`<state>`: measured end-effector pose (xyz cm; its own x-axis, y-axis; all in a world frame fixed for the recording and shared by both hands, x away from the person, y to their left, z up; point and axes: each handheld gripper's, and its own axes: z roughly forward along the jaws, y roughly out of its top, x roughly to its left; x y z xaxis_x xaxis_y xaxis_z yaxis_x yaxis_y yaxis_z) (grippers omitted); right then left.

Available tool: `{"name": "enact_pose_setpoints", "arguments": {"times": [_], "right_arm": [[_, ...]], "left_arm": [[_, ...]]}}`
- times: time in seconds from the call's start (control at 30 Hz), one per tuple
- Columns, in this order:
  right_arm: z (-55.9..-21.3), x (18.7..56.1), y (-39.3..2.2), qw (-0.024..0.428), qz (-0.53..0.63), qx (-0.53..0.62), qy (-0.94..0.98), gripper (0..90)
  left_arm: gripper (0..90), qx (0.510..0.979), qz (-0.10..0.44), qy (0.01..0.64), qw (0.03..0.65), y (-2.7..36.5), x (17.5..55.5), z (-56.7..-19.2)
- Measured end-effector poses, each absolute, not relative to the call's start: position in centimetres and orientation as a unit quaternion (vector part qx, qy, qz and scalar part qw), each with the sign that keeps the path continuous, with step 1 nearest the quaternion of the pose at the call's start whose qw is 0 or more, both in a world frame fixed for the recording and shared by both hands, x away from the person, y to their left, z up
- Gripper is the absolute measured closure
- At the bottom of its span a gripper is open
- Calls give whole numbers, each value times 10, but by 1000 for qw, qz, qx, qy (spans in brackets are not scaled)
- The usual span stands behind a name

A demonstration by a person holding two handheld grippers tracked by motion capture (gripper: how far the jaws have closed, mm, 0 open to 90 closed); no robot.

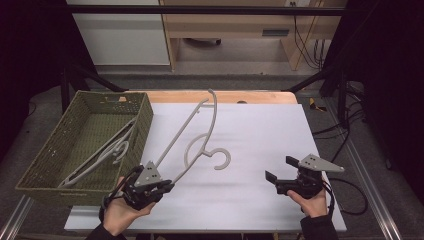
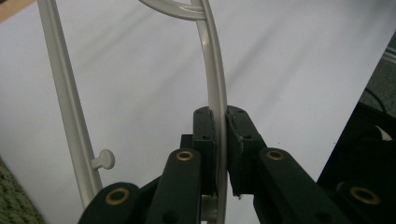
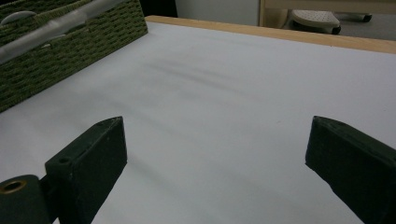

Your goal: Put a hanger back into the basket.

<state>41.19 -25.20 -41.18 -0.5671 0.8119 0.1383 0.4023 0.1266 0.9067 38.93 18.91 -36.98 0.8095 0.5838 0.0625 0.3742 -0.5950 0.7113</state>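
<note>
Left gripper (image 1: pixel 161 187) jaws clamp the hanger (image 1: pixel 200 131) end; it runs up-right, basket (image 1: pixel 75 191) directly left. Right gripper (image 1: pixel 279 175) jaws spread, empty.

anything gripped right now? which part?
Left gripper is shut on the grey hanger, clamping one curved arm near its end. Right gripper is open, holding nothing.

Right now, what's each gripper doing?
Left gripper: closed on the hanger.
Right gripper: open, holding nothing.

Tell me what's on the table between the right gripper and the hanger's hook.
Nothing: in the high view, bare white table separates the right gripper from the hanger.
</note>
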Motion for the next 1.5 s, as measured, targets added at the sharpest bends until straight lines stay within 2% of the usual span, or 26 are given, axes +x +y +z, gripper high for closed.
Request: {"name": "enact_pose_setpoints", "arguments": {"times": [0.4,0.87,1.1,1.5], "right_arm": [[-409,411,-254,210,511,419,721,41],[-406,409,-257,230,509,422,714,15],[-406,409,-257,230,507,421,716,17],[-407,410,-256,227,506,420,719,20]], "left_arm": [[826,876,175,261,367,214,401,-318],[825,871,189,267,366,250,418,-280],[825,873,195,274,353,274,425,-277],[825,877,188,297,327,321,436,-296]]}}
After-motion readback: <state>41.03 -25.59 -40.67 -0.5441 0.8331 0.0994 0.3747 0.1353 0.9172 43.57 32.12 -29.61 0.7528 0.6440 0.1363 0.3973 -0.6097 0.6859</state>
